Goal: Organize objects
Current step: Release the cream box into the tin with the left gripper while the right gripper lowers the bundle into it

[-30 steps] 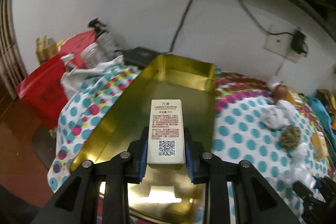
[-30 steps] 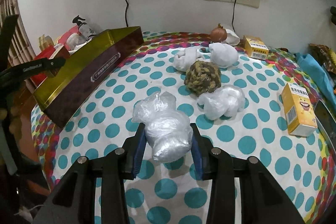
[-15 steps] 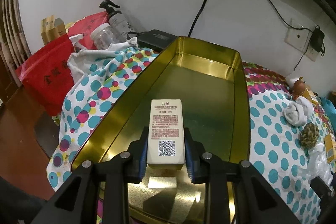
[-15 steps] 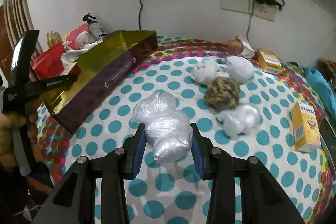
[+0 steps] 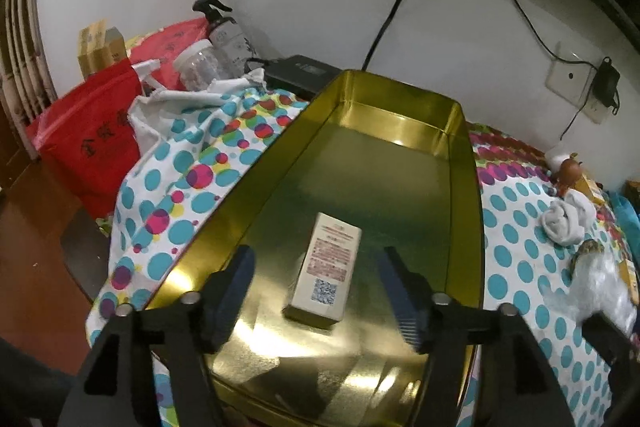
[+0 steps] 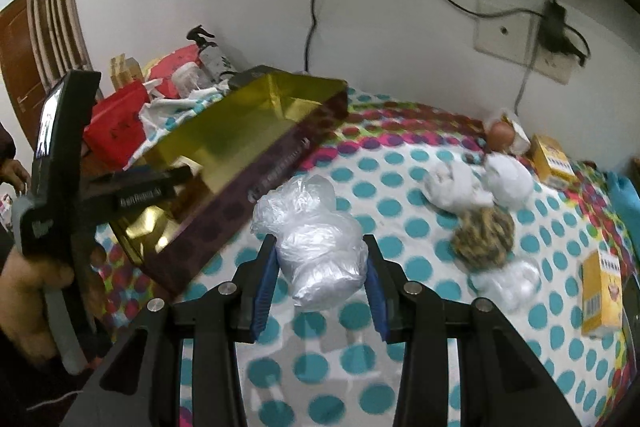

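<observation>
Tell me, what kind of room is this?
Probably a room in someone's home. A polka-dot cloth covers the table, a wall socket has a charger plugged in, and household clutter such as a spray bottle and red bags sits by the wall.

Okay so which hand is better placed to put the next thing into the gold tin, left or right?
Right, probably. The right gripper is shut on the plastic bag bundle, close beside the gold tin. The left gripper is open and holds nothing; the white box already lies in the tin.
</observation>
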The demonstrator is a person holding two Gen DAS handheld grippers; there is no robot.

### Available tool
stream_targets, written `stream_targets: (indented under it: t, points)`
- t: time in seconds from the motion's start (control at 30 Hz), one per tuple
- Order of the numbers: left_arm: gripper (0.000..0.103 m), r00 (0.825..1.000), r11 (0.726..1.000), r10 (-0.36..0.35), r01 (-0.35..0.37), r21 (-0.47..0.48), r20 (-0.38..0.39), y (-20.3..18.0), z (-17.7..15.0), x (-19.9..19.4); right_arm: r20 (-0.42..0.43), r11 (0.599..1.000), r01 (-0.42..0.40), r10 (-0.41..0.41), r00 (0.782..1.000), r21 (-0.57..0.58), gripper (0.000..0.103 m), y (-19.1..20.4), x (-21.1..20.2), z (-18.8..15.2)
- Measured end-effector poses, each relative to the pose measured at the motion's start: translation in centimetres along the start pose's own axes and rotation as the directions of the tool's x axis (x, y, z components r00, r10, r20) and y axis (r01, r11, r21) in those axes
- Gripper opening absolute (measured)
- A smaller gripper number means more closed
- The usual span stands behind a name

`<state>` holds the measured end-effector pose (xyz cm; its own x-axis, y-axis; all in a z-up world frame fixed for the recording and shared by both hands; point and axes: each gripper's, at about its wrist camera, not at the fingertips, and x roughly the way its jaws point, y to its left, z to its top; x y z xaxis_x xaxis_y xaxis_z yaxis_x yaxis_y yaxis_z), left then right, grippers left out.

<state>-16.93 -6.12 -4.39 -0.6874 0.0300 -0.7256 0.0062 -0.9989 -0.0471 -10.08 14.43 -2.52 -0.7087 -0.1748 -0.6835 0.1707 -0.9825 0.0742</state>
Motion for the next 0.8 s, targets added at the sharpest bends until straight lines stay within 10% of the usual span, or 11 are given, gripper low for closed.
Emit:
stream_targets:
  t: [0.8]
  points:
    - [0.069,0.999,0.994,0.047,-0.045,-0.096,0.022,5.8,0.3,-1.9,-0.046,0.988,-0.011,0.004,0.999,-0.154,0.041,9.9,10.2,6.9]
